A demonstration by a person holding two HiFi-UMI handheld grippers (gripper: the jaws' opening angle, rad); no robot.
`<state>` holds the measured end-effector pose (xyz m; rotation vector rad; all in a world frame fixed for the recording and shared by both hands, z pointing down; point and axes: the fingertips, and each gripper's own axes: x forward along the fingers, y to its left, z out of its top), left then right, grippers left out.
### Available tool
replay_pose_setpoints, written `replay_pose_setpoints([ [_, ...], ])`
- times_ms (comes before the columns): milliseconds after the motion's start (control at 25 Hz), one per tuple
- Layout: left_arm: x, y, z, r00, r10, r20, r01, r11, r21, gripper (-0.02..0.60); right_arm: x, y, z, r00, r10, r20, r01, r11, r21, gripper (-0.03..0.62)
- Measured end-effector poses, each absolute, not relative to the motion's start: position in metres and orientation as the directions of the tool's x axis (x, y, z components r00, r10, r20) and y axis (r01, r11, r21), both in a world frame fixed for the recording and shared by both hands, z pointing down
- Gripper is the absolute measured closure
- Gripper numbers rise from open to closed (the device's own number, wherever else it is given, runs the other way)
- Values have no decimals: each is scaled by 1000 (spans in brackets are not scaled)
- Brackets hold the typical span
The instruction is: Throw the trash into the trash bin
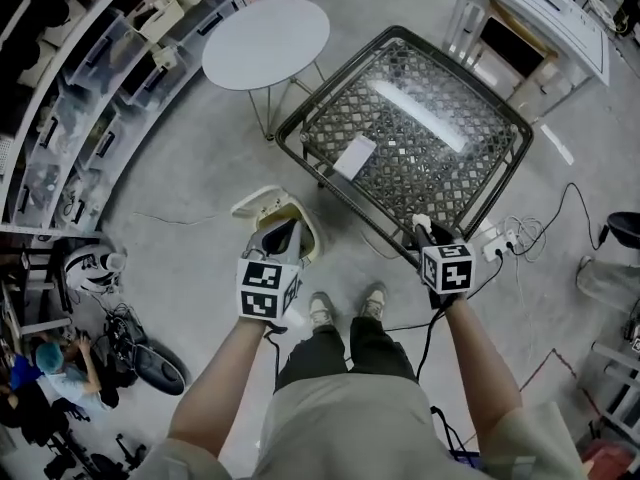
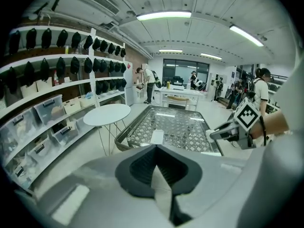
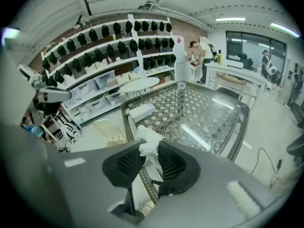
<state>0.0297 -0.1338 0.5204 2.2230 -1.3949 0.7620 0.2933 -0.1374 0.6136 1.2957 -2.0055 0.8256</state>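
Right claw [image 3: 151, 152] pinched a crumpled white tissue [image 3: 148, 139] at its tips, just above the near edge of the glass bench [image 1: 430, 118]. Left claw [image 2: 159, 161] was pressed together, apparently empty, over the open cream trash bin [image 1: 250, 208] on the floor. Judged best: hold the pinch firm, swing across to the bin mouth, clear the left claw aside, and release only when squarely above.
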Motion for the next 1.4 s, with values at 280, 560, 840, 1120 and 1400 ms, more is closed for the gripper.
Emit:
replay_pose_setpoints([
  [280, -6, -130, 492, 304, -743, 596, -933, -358, 29, 580, 269, -149, 533, -403, -632, 662, -900, 406, -159, 510],
  [560, -65, -111, 478, 234, -780, 580, -963, -269, 26, 580, 204, -151, 494, -498, -613, 613, -843, 508, -178, 510],
  [840, -136, -91, 495, 152, -774, 615, -986, -162, 40, 580, 93, -159, 507, -596, -493, 633, -741, 642, -198, 510],
  [1120, -197, -66, 557, 129, -742, 658, -991, -72, 113, 580, -16, -145, 574, -633, -348, 692, -652, 721, -233, 510],
  [1400, -228, -51, 642, 129, -673, 728, -991, -53, 125, 580, -68, -127, 677, -590, -238, 771, -627, 737, -253, 511],
])
